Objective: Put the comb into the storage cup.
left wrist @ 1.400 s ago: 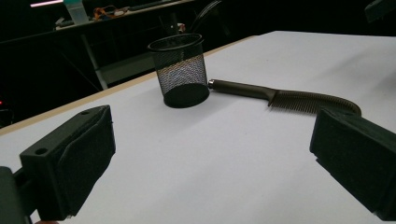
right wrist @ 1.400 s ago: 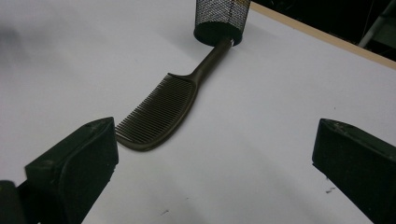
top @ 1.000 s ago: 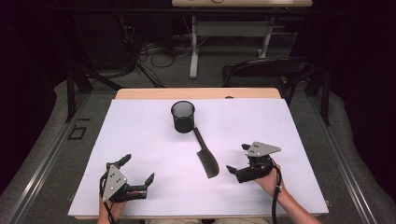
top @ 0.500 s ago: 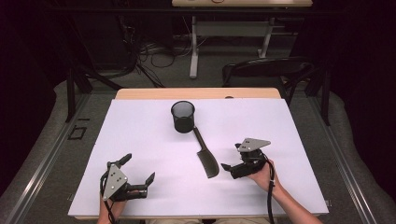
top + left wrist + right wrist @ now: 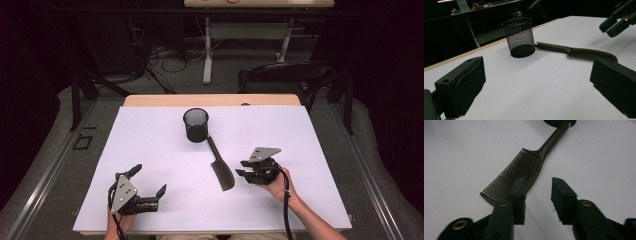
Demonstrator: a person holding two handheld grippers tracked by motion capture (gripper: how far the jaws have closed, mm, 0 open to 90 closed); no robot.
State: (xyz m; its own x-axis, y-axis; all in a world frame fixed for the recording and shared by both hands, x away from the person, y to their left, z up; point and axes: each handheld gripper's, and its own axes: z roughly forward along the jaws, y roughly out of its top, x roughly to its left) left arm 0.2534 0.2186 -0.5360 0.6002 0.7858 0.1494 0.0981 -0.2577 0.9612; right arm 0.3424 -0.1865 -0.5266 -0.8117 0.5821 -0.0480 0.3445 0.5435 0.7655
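Note:
A dark comb (image 5: 220, 167) lies flat on the white table cover, its handle end touching the black mesh cup (image 5: 195, 125). My right gripper (image 5: 242, 168) hovers open just right of the comb's toothed end. In the right gripper view the comb (image 5: 519, 170) lies ahead and the left jaw overlaps its spine; nothing is held between the jaws. My left gripper (image 5: 149, 182) rests open near the front left edge, empty. The left gripper view shows the cup (image 5: 519, 37), the comb (image 5: 576, 52) and the right gripper (image 5: 617, 18) far off.
The white cover (image 5: 150, 150) spans the table, with a wooden edge (image 5: 210, 100) at the back. A dark chair (image 5: 285, 75) and a desk frame stand beyond the table. Bare cover lies between my two grippers.
My right gripper has moved left toward the comb's toothed end. The left gripper, comb and cup have stayed put.

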